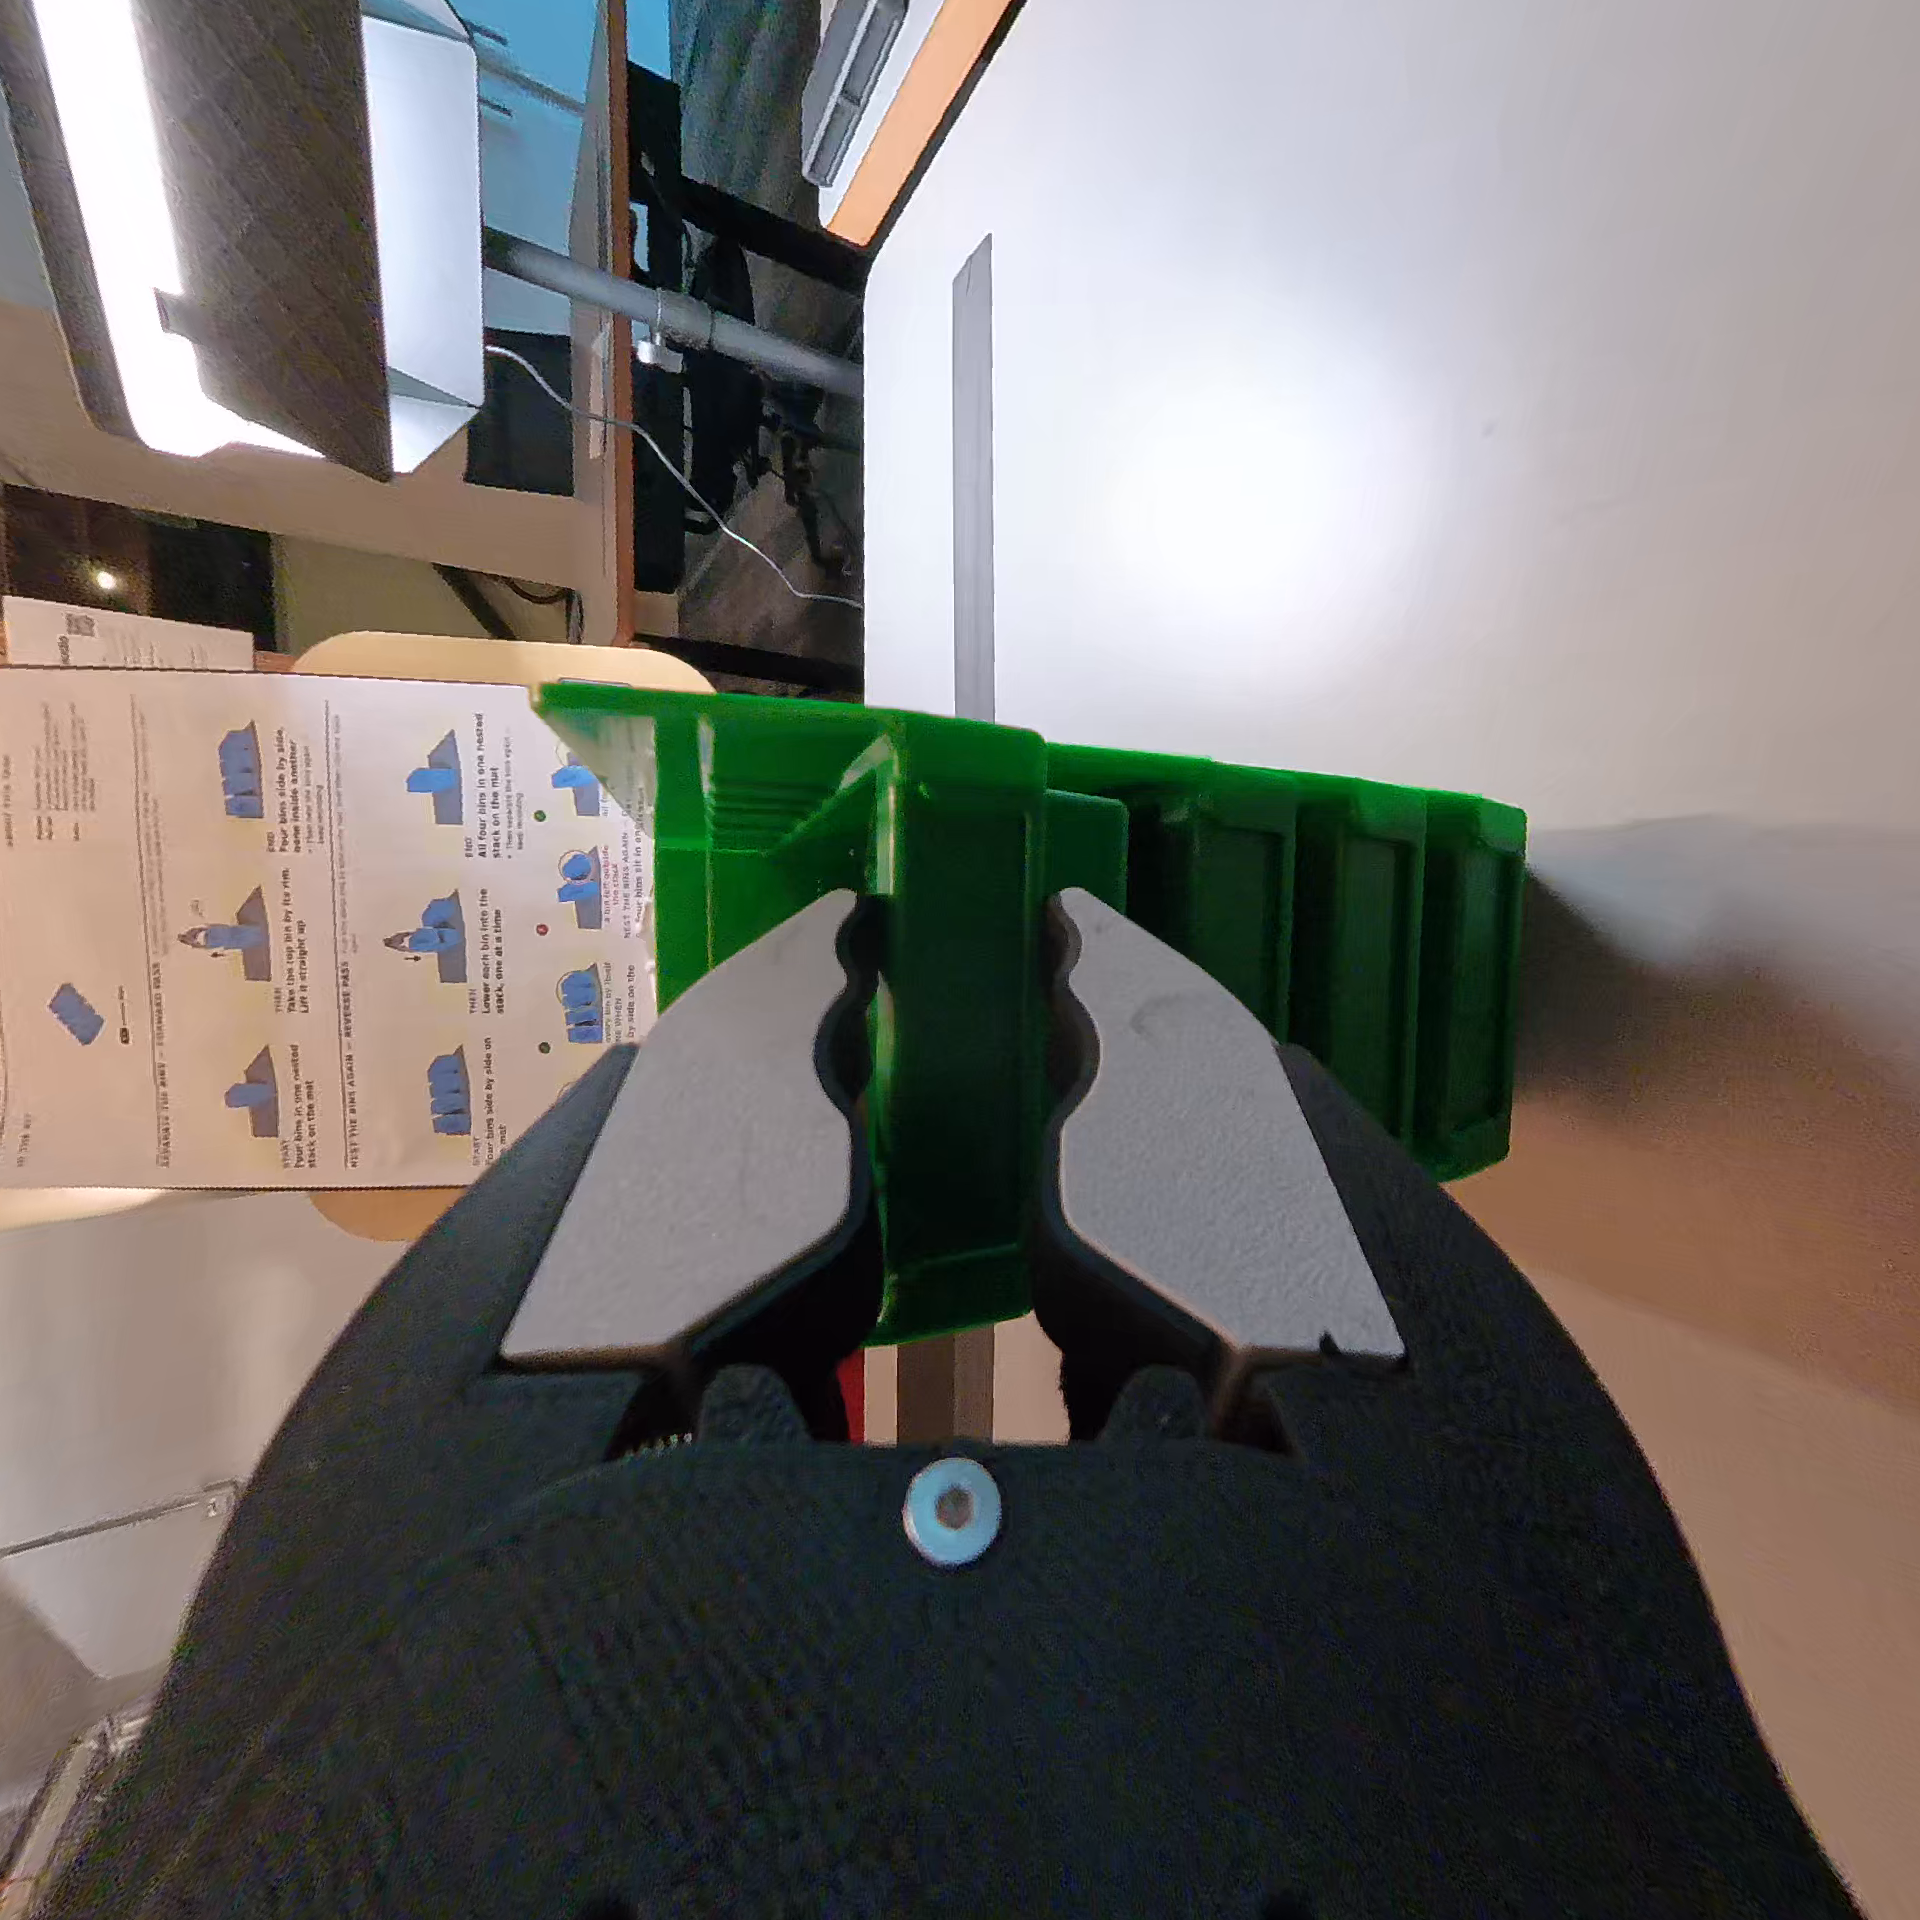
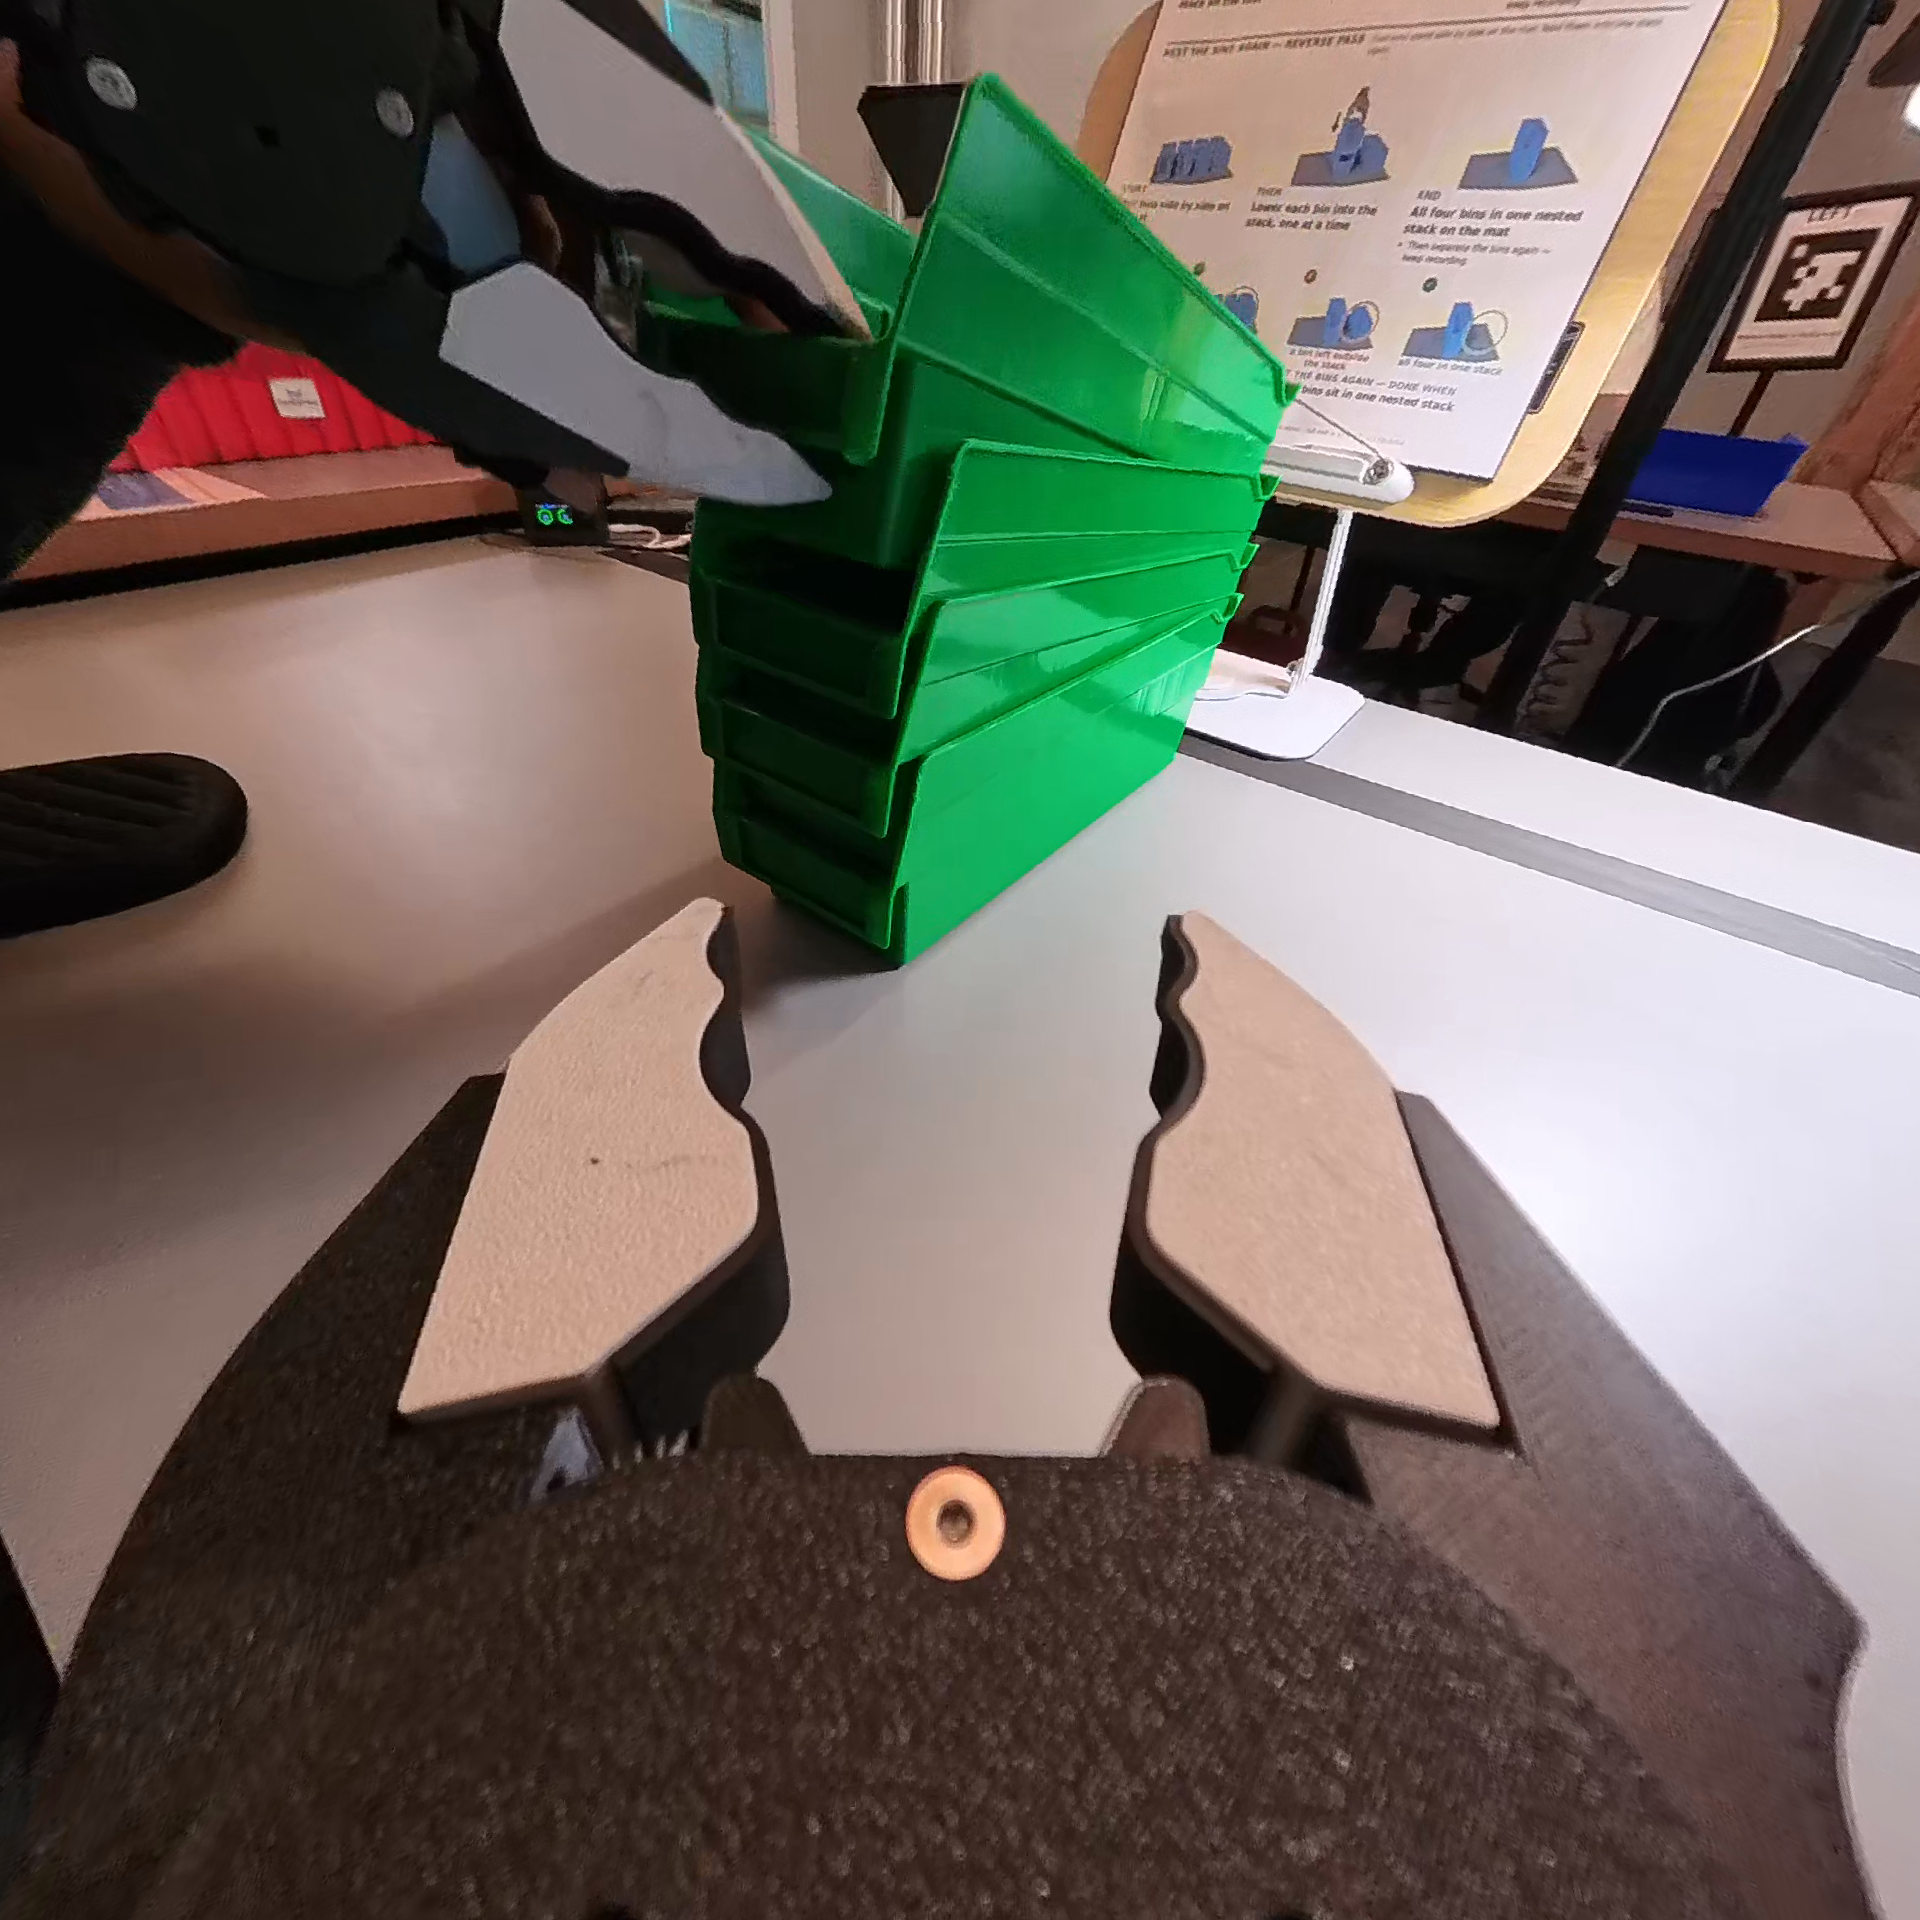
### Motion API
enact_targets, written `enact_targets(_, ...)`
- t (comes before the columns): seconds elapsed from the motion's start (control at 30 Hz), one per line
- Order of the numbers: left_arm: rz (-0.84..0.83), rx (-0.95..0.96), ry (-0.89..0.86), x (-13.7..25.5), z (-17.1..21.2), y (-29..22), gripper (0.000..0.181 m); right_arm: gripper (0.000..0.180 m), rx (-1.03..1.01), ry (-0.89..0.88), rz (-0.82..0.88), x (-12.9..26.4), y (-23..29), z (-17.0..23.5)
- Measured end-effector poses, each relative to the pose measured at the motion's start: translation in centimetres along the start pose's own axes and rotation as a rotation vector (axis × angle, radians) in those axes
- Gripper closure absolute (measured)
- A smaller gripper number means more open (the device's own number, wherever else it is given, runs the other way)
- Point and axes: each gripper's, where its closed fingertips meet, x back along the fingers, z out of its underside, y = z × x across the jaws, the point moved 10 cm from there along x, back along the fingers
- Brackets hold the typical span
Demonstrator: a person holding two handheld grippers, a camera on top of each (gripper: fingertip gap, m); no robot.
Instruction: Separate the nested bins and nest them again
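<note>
Several green plastic bins point(image 2: 966, 675) stand nested in one stack on the grey table. The top green bin point(image 2: 1060, 312) is tilted up out of the stack. My left gripper point(image 1: 961, 914) is shut on the front wall of the top green bin point(image 1: 961, 1039), with the stack's other bins point(image 1: 1351, 935) beside it in the left wrist view. It also shows in the right wrist view point(image 2: 847, 400), coming from the upper left. My right gripper point(image 2: 951, 920) is open and empty, low over the table just in front of the stack's base.
An instruction board point(image 2: 1455, 208) on a white stand point(image 2: 1278, 717) stands behind the stack; it also shows in the left wrist view point(image 1: 312, 935). A dark stripe point(image 2: 1610, 873) crosses the table to the right. A black padded object point(image 2: 104, 831) lies at the left. The tips of one gripper are about 15 cm away from the tips of the other.
</note>
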Motion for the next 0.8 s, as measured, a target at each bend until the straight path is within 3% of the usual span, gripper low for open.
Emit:
enact_targets(0.03, 0.005, 0.007, 0.0, -0.2, 0.1, -0.2, 0.149, 0.104, -0.004, -0.002, 0.0, 0.1, 0.0, 0.0)
enact_targets(0.23, 0.147, 0.158, -0.051, -0.2, 0.6, -0.5, 0.133, 0.104, -0.013, -0.007, 0.003, 0.3, 0.0, 0.2)
enact_targets(0.47, 0.15, 0.473, -0.321, 4.5, 1.9, 1.3, 0.125, 0.104, -0.019, -0.009, 0.022, 0.7, -0.4, 0.5)
enact_targets(0.63, 0.113, 0.742, -0.435, 7.7, 5.9, 0.8, 0.126, 0.104, -0.01, -0.007, 0.04, 1.0, -0.3, 0.6)
enact_targets(0.8, 0.051, 0.964, -0.426, 9.4, 10.9, -2.3, 0.127, 0.104, -0.002, 0.002, 0.054, 1.2, -0.1, 0.8)
